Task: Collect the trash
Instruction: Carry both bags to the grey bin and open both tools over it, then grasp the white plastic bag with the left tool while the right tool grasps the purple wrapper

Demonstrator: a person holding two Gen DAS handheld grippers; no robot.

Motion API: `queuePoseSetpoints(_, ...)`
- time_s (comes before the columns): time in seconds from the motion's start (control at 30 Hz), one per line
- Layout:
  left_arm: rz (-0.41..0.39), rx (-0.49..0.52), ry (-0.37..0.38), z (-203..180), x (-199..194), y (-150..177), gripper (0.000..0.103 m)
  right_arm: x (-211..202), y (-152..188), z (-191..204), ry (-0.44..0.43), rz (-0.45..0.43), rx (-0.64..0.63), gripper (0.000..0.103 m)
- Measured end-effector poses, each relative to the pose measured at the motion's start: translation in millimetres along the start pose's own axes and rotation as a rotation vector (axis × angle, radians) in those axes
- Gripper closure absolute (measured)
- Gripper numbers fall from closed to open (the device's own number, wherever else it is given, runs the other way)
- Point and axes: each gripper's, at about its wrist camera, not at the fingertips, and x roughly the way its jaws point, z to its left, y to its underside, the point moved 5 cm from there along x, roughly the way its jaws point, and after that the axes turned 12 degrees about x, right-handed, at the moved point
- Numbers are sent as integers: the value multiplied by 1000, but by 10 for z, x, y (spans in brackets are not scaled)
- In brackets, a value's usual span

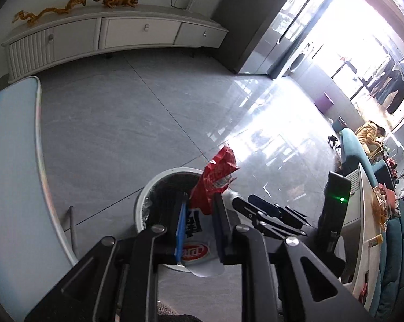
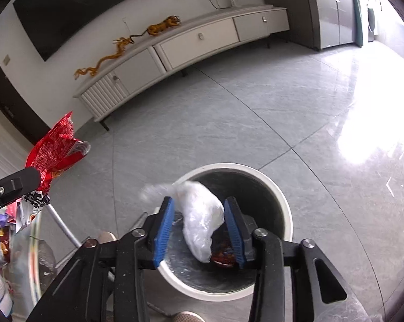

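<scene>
Over the white trash bin, your right gripper fingers stand apart around a loose clear plastic bag; your left gripper fingers pinch a red snack wrapper.

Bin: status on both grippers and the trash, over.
Left gripper holding red wrapper above bin. Right gripper open over bin, clear bag loose between pads. Nothing in the way.

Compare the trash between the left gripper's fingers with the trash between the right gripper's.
The snack wrapper is red and white, printed, flat and crinkled; the plastic bag is clear, plain and bunched. The wrapper sticks up past the fingers; the bag hangs below them. Both hang above the white bin.
</scene>
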Motion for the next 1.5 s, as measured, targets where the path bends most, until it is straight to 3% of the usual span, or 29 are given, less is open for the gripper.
queuePoseSetpoints(0.1, 11, -8, 39, -81, 154, -47, 55, -2, 20, -132, 24, -2, 15, 55)
queuePoseSetpoints(0.13, 10, -17, 47, -96, 187, -69, 51, -10, 21, -179, 32, -2, 25, 54)
queuePoseSetpoints(0.27, 9, -30, 53, -114, 209, -155, 51, -69, 23, -274, 51, -7, 40, 54)
queuePoseSetpoints(0.43, -59, -17, -10, -117, -43, -189, 51, -222, 6, -272, 56, -32, 40, 54)
queuePoseSetpoints(0.7, -196, 7, -107, -175, -670, -221, 51, -652, -101, 97, 32, -132, -41, 53)
queuePoseSetpoints(0.8, -212, 43, -126, -264, -914, -164, 52, -887, -129, 294, 9, -183, -77, 53)
queuePoseSetpoints(1.03, -294, 117, -234, -331, -1681, 67, 52, -1447, -117, 824, -66, -289, -144, 53)
queuePoseSetpoints(1.5, -522, 0, -425, 411, -3497, 770, 51, -2359, 232, 1829, -161, -415, -305, 51)
